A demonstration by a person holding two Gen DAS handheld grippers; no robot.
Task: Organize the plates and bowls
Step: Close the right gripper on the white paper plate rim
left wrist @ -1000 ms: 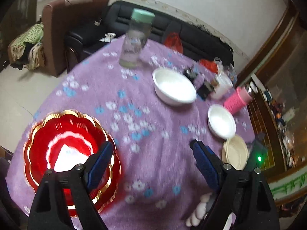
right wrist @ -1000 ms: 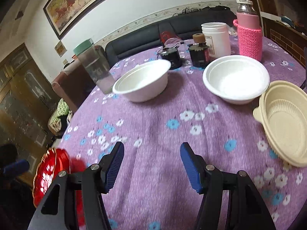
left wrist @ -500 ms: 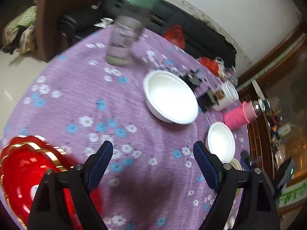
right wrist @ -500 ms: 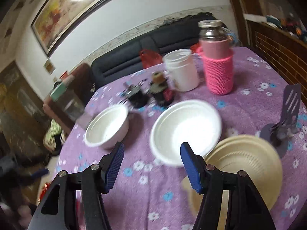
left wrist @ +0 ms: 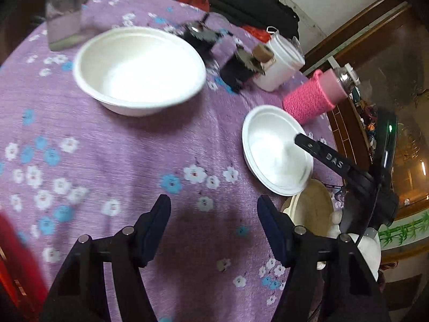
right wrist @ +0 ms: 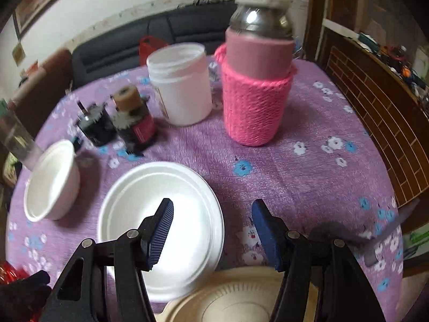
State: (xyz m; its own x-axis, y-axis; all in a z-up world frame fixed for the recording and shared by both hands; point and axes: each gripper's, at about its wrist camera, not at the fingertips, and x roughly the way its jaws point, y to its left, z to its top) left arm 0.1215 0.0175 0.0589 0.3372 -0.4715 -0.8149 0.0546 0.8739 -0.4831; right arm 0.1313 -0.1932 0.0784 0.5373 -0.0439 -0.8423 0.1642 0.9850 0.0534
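Note:
A large white bowl (left wrist: 139,69) sits on the purple flowered tablecloth (left wrist: 107,161); it also shows in the right wrist view (right wrist: 51,179). A smaller white bowl (left wrist: 276,158) lies to its right, with a beige ribbed bowl (left wrist: 313,206) touching its near edge. My left gripper (left wrist: 214,209) is open and empty over bare cloth. My right gripper (right wrist: 211,209) is open and empty, its left finger over the smaller white bowl (right wrist: 182,214) and its right finger beyond the rim. The beige bowl (right wrist: 236,300) is right below it. The red plate (left wrist: 16,263) shows only as a blur at the left edge.
A pink knit-sleeved flask (right wrist: 257,86), a white jar (right wrist: 182,86) and two dark small containers (right wrist: 118,126) stand behind the bowls. A clear lidded jar (left wrist: 64,13) stands at the far left. A black sofa lies beyond the table. The right gripper's body (left wrist: 348,177) reaches over the smaller bowl.
Both grippers moved forward and right across the table. The left one left the red plate behind. The right one came over the smaller white bowl. Both stayed open.

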